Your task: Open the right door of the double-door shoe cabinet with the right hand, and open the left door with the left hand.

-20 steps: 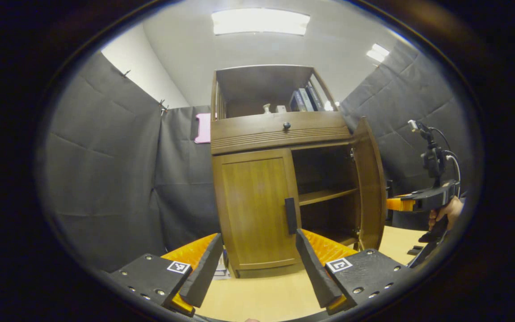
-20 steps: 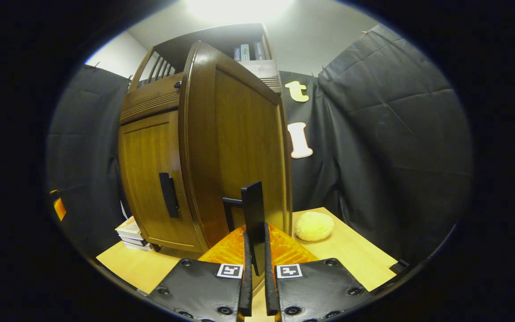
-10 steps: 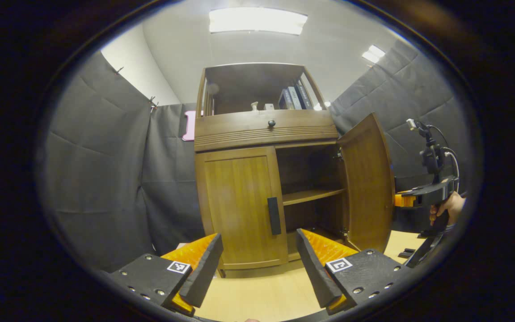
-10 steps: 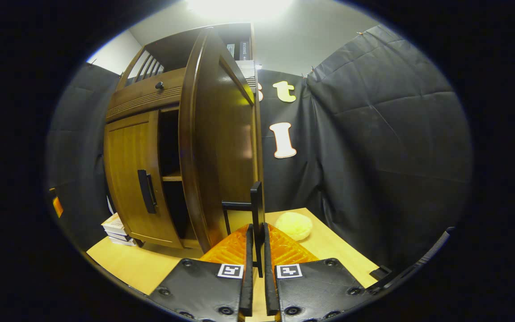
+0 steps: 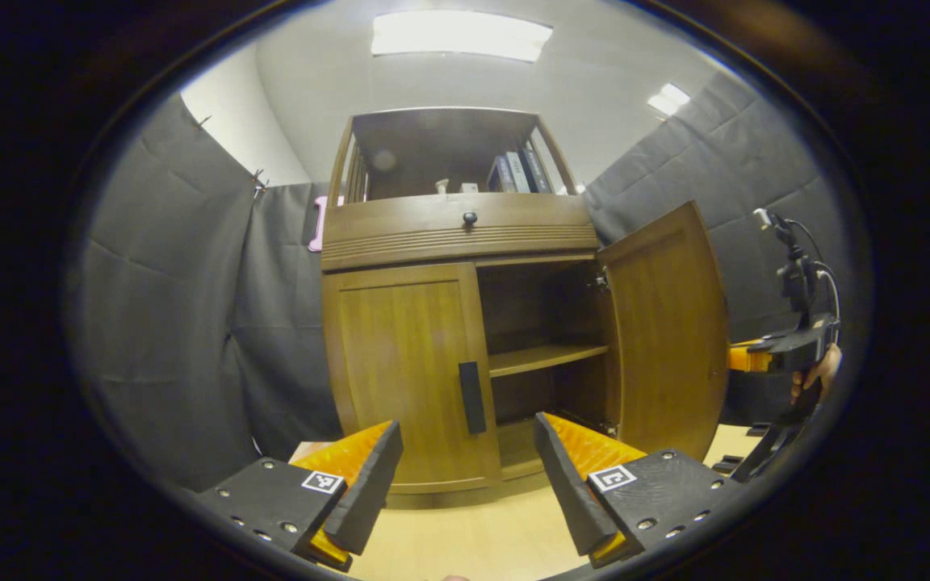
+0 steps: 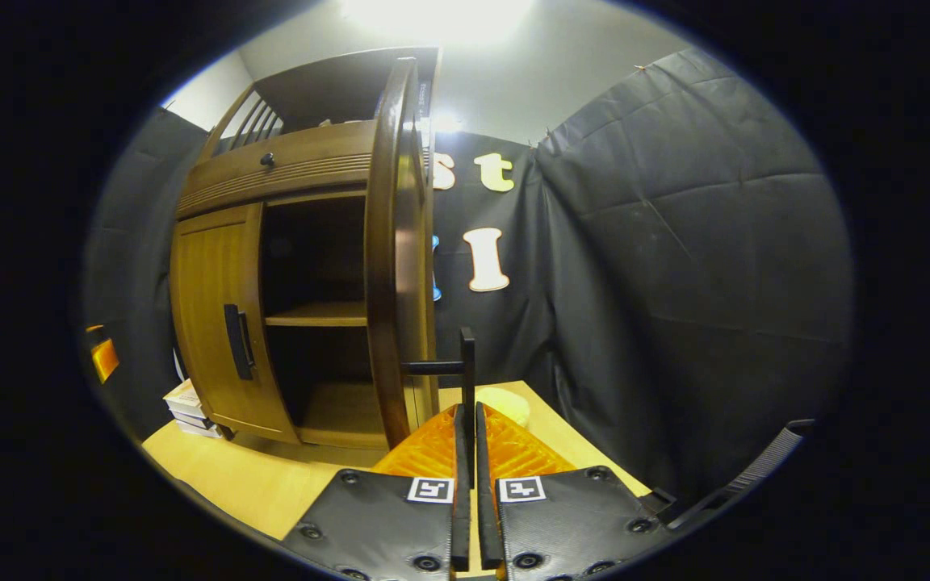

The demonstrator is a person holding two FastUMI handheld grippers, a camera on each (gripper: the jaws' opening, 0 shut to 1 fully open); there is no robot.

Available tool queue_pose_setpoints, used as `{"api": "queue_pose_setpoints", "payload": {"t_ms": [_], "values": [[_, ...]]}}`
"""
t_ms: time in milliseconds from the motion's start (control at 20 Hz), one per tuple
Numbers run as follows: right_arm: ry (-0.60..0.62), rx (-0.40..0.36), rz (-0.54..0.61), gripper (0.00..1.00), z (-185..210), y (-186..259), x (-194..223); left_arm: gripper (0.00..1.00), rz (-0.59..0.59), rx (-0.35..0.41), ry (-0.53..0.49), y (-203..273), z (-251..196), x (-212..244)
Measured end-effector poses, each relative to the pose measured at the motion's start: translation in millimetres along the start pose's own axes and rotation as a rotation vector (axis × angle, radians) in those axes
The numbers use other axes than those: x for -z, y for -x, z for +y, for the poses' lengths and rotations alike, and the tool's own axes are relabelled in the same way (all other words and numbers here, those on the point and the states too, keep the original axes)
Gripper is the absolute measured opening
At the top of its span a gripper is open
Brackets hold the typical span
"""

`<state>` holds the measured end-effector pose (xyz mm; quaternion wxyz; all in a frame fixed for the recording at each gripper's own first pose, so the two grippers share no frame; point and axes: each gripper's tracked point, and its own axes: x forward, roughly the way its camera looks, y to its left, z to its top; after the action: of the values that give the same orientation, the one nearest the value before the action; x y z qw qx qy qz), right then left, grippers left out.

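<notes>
my right gripper (image 6: pixel 469 420), pinching the right door handle (image 6: pixel 465 367), has swung the right door (image 5: pixel 663 323) wider open. the left door (image 5: pixel 408 371) stays closed; my left gripper (image 5: pixel 465 468) is spread before its handle (image 5: pixel 471 397).

Ahead of me the shoe cabinet (image 5: pixel 465 234) stands on the table (image 5: pixel 465 532). Its left door (image 5: pixel 404 371) sits left of the inner shelf (image 5: pixel 546 357); the right door (image 5: pixel 663 323) stands right of it.

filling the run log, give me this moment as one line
right door: open | right tongs: shut on right door handle | left door: closed | left tongs: open, short of left door handle
</notes>
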<state>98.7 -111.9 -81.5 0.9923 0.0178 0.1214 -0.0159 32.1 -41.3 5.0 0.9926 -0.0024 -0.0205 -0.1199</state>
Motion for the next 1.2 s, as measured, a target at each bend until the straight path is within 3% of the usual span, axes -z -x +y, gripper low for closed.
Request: {"api": "queue_pose_setpoints", "payload": {"t_ms": [50, 100, 150, 200, 250, 450, 850, 950, 1200], "values": [[-0.002, 0.020, -0.009, 0.00, -9, 3, -4, 0.96, 0.001, 0.005, 0.002, -3, -2, 1], [-0.001, 0.046, -0.017, 0.08, -19, 7, -9, 0.96, 0.002, 0.007, 0.003, -7, -3, 2], [-0.007, 0.040, -0.026, 0.00, -22, 11, -12, 0.96, 0.008, 0.007, 0.003, -12, -3, 5], [-0.020, 0.036, -0.034, 0.01, -23, 14, -17, 0.96, 0.011, 0.005, 0.002, -16, -3, 7], [-0.022, 0.042, -0.045, 0.11, -25, 22, -16, 0.96, 0.014, 0.005, 0.002, -19, -3, 9], [0.001, 0.043, -0.072, 0.11, -27, 42, -21, 0.96, 0.017, 0.006, 0.004, -46, -5, 15], [-0.019, -0.039, -0.086, 0.96, -15, 60, -15, 0.95, 0.027, -0.018, 0.007, -106, -6, 32], [-0.021, -0.047, -0.091, 0.92, -15, 60, -16, 0.94, 0.027, -0.034, -0.001, -123, -4, 36], [0.012, -0.048, -0.082, 0.96, -19, 55, -11, 0.94, 0.040, -0.052, 0.012, -157, -1, 51]]}}
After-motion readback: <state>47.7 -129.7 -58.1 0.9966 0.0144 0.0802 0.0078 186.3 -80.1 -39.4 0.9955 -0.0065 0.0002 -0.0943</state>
